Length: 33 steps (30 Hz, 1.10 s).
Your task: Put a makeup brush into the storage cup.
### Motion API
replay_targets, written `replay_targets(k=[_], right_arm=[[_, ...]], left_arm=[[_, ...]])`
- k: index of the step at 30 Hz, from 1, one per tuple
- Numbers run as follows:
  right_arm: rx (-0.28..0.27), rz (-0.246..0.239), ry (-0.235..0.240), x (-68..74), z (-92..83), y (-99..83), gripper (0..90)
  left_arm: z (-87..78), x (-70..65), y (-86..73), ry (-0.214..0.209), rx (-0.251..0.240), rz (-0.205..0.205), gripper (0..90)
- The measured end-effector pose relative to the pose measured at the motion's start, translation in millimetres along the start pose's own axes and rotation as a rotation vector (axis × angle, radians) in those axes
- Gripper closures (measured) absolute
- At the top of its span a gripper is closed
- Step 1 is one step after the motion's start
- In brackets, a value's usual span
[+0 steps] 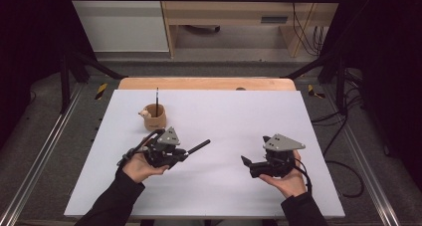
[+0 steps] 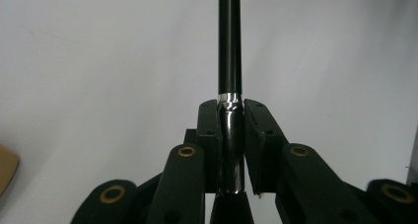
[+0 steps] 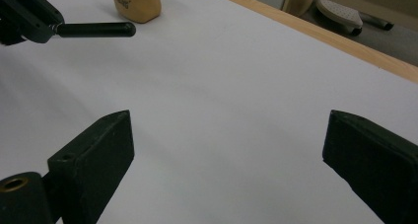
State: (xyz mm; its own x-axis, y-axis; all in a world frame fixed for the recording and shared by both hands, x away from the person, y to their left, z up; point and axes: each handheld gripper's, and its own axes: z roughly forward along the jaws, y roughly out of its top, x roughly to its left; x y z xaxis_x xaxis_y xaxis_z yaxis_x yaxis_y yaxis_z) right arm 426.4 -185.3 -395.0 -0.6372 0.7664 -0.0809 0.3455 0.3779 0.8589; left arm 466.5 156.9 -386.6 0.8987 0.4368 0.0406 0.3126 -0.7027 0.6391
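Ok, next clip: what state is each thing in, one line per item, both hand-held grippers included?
Left hand-held gripper: shut on the black pen, held above the sheet.
Black pen: clamped by its shiny band, its far end sticking out past the jaws.
Right hand-held gripper: open, nothing between the jaws.
Wooden cup: upright on the white sheet, one thin dark stick standing in it.

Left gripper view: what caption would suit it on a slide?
Left gripper shut on a black pen above the white table.

Wide-apart jaws over white table
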Motion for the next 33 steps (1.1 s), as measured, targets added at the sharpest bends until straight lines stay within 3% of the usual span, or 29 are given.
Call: replay_targets(k=[11,21,33], right_arm=[[0.061,-0.116,0.026,17.4,8.7,24.7,6.4],[0.122,-0.245,0.090,36.9,15.8,39.9,7.3],[0.174,-0.321,0.104,47.0,21.7,45.6,8.0]], left_arm=[[1.2,-7.3,4.8,-0.016,0.022,0.032,77.6],[-1.3,-12.9,11.7,-0.029,0.029,0.055,77.6],[2.7,-17.4,19.6,-0.056,0.054,0.086,77.6]])
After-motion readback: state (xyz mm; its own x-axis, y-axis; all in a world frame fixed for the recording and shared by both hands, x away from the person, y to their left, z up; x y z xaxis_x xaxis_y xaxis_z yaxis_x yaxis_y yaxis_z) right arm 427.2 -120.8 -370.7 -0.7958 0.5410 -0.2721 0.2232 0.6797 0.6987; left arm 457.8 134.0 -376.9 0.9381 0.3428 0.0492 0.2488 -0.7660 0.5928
